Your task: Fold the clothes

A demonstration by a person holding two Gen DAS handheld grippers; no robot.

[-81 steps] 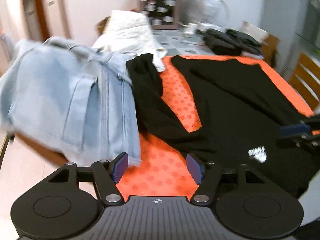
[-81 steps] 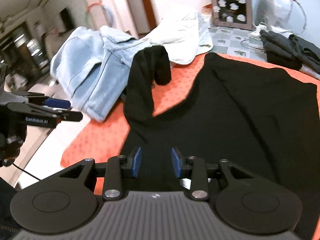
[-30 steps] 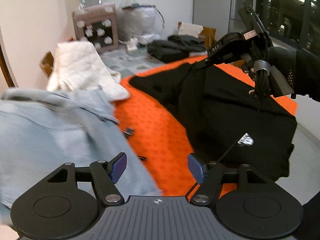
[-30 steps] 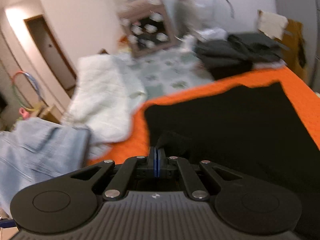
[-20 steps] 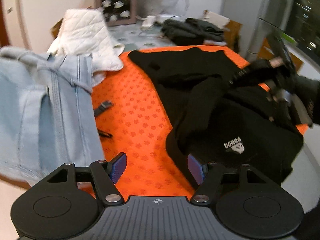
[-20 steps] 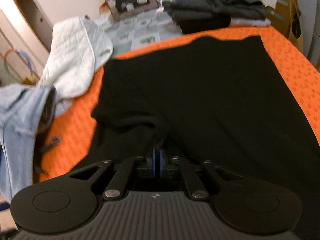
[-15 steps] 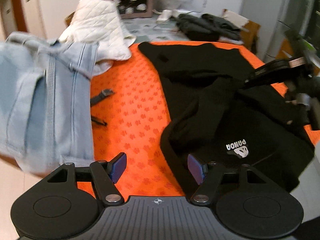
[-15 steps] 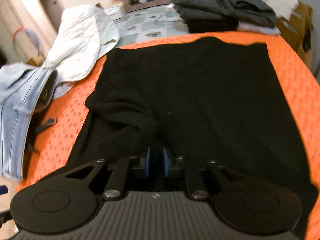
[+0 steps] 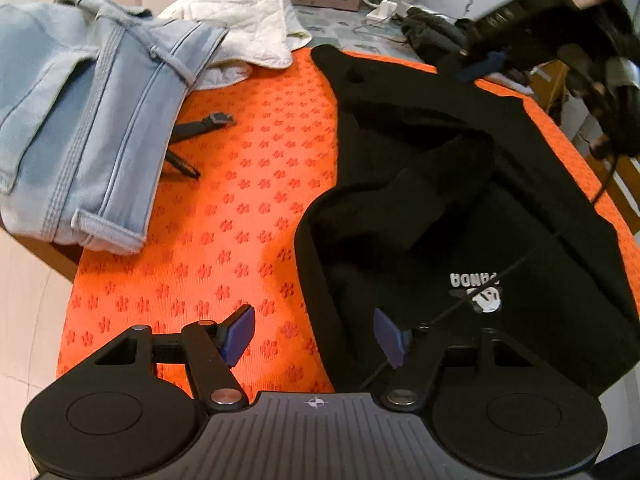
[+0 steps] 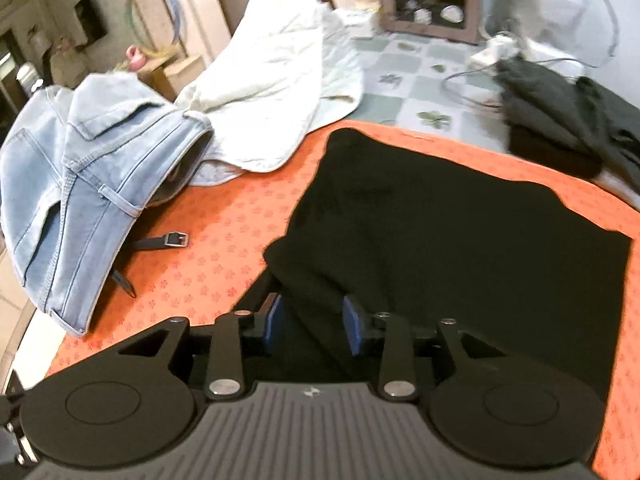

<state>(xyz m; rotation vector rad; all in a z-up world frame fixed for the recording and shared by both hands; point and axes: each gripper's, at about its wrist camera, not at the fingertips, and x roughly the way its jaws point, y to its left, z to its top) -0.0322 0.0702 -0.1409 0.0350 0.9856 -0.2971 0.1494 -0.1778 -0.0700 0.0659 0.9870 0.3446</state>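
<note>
A black sweatshirt (image 9: 460, 184) with a white panda print lies on the orange patterned mat (image 9: 240, 184). Its left sleeve is folded across the body. My left gripper (image 9: 314, 338) is open and empty, low over the garment's near left edge. My right gripper (image 10: 314, 324) is open just above the folded sleeve (image 10: 320, 276), with the jaws on either side of the cloth and not gripping it. The sweatshirt (image 10: 460, 232) fills the right wrist view. The right gripper also shows in the left wrist view (image 9: 480, 66), above the garment's far side.
Light blue jeans (image 9: 80, 112) hang over the table's left edge. A white quilted garment (image 9: 244, 12) lies behind them. A black strap with a buckle (image 9: 204, 124) and a pen (image 9: 182, 164) lie on the mat. Dark folded clothes (image 10: 560, 120) sit at the back right.
My right gripper carried the sleeve across the body, set it down and opened. My left gripper stayed open and moved closer to the garment's near edge.
</note>
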